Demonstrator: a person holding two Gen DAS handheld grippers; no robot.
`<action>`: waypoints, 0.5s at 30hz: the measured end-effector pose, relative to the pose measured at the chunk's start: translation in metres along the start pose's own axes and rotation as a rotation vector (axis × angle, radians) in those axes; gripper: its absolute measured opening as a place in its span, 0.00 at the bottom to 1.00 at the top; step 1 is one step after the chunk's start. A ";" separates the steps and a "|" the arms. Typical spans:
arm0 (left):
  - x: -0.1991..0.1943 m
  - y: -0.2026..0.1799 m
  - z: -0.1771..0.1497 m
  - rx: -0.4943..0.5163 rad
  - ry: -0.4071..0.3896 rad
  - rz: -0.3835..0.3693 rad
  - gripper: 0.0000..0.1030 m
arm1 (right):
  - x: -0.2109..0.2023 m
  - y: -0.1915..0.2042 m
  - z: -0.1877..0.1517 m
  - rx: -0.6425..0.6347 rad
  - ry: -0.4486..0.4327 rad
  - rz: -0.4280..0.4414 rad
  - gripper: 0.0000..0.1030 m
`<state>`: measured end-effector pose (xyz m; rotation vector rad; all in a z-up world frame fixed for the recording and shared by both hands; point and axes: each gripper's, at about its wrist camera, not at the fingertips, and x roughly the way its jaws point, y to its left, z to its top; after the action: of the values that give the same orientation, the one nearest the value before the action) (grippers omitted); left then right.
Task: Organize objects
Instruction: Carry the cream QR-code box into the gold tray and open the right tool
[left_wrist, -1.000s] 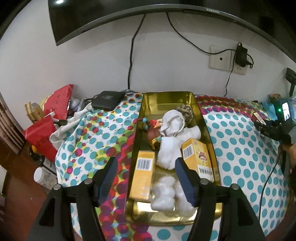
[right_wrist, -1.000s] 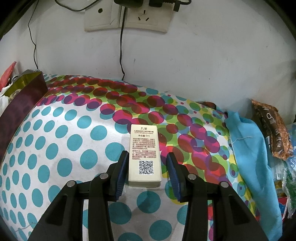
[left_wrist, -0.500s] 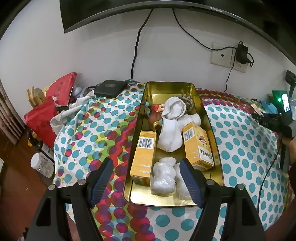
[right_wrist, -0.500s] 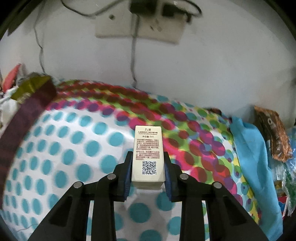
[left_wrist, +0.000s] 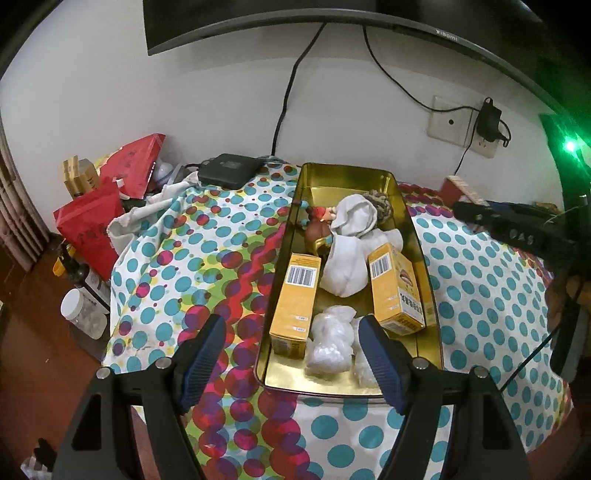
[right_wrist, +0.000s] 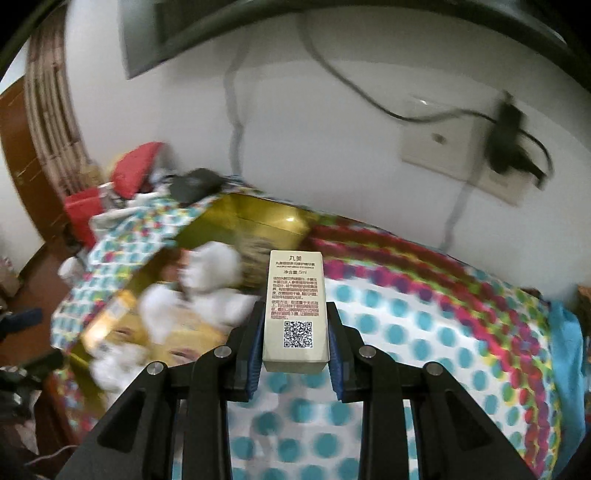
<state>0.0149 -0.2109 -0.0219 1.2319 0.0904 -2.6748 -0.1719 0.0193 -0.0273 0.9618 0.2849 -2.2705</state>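
My right gripper is shut on a small cream box with a QR code, held in the air above the dotted cloth. Left of it, blurred, lies the gold tin tray. In the left wrist view that tray holds two yellow boxes, white cloth bundles and white plastic bags. My left gripper hangs open above the tray's near end, with nothing between its fingers. The right gripper shows as a dark shape at the right edge.
The table stands against a white wall with a monitor, cables and a wall socket. A black box, red bags and jars crowd the left end. A blue cloth lies at the right edge.
My right gripper shut on the cream box, lifted it off the cloth and swung left toward the tray. My left gripper opened wider and drew back a little from the tray.
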 end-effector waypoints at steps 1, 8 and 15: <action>-0.001 0.002 0.000 -0.002 0.002 0.005 0.74 | 0.001 0.012 0.003 -0.018 0.007 0.011 0.27; -0.005 0.015 -0.003 -0.033 0.012 0.021 0.74 | 0.014 0.072 0.006 -0.081 0.062 0.037 0.27; -0.002 0.024 -0.007 -0.042 0.023 0.023 0.74 | 0.032 0.089 0.008 -0.077 0.094 0.038 0.27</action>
<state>0.0264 -0.2336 -0.0249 1.2441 0.1337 -2.6260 -0.1367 -0.0680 -0.0398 1.0272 0.3886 -2.1672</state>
